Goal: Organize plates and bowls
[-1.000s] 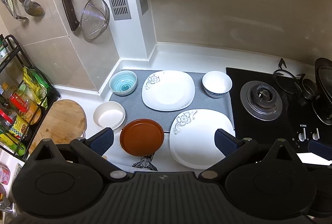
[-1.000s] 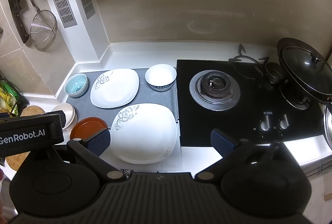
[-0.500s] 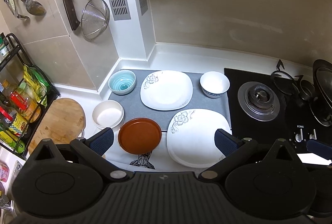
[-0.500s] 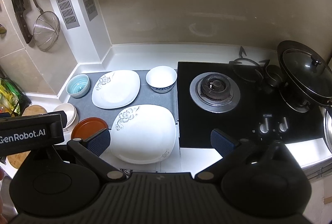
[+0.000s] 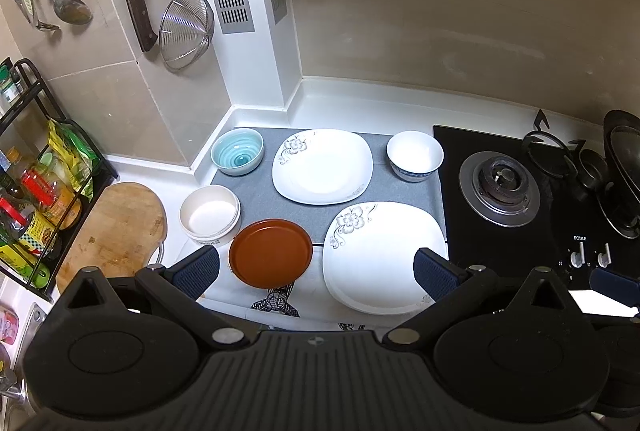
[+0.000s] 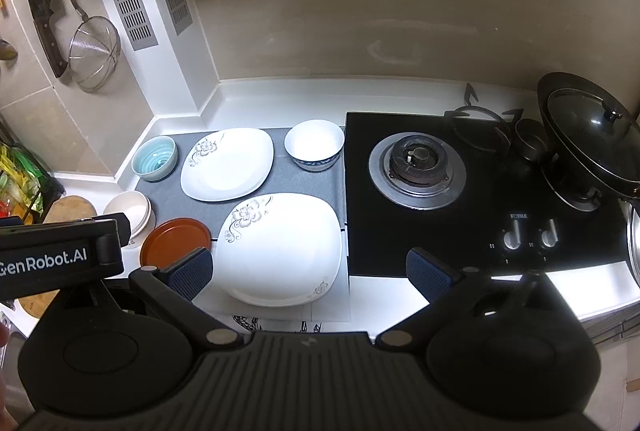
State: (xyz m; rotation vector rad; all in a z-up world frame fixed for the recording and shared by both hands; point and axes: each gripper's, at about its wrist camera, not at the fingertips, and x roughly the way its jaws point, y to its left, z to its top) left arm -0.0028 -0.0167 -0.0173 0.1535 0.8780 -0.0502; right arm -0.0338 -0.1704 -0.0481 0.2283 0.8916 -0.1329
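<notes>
On hand, all single and unstacked on or beside the grey counter mat (image 5: pixel 280 203): large white square floral plate (image 5: pixel 384 255) at the front, smaller white square floral plate (image 5: pixel 322 165) behind it, round brown plate (image 5: pixel 271 252), pale blue ribbed bowl (image 5: pixel 238 152), white bowl with blue-patterned base (image 5: pixel 415 155), cream round bowl (image 5: pixel 209 214) off the mat's left edge. Left gripper (image 5: pixel 316 267) and right gripper (image 6: pixel 308 269) both hover above the front edge, jaws spread wide, holding nothing. Judged status: sorting not begun; every plate and bowl remains to be gathered.
</notes>
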